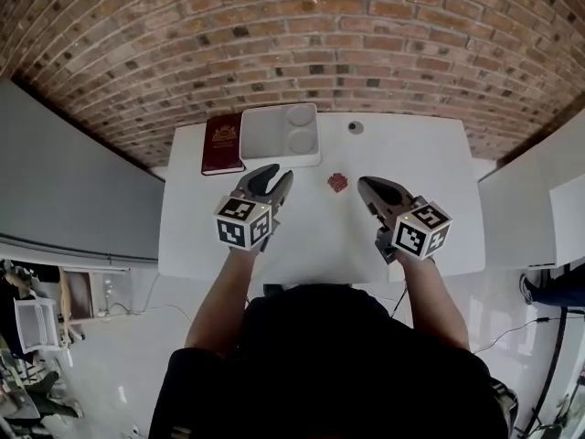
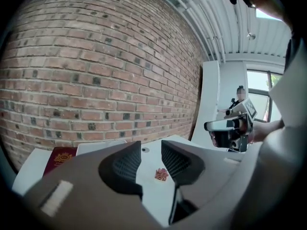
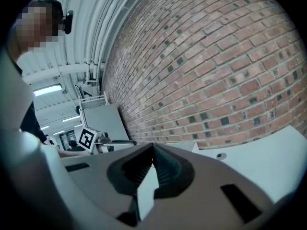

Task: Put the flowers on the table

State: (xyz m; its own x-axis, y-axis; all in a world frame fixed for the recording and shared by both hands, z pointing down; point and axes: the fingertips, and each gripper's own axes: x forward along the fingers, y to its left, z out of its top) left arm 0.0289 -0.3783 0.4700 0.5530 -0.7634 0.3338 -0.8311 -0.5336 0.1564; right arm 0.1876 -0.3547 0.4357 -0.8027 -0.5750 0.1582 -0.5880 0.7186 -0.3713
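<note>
Since the flowers (image 1: 338, 182) already lie mid-table (image 1: 439, 181), toward its far edge, between the half-open, empty left gripper (image 1: 277, 177) and the closed, empty right gripper (image 1: 364, 186), both should withdraw high, without brushing them.

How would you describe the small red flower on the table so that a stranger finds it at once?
Find the white table against the brick wall. Near its middle, right of the white tray and the dark red book, lies the small red flower. It is the only tiny red thing, alone on bare tabletop.
</note>
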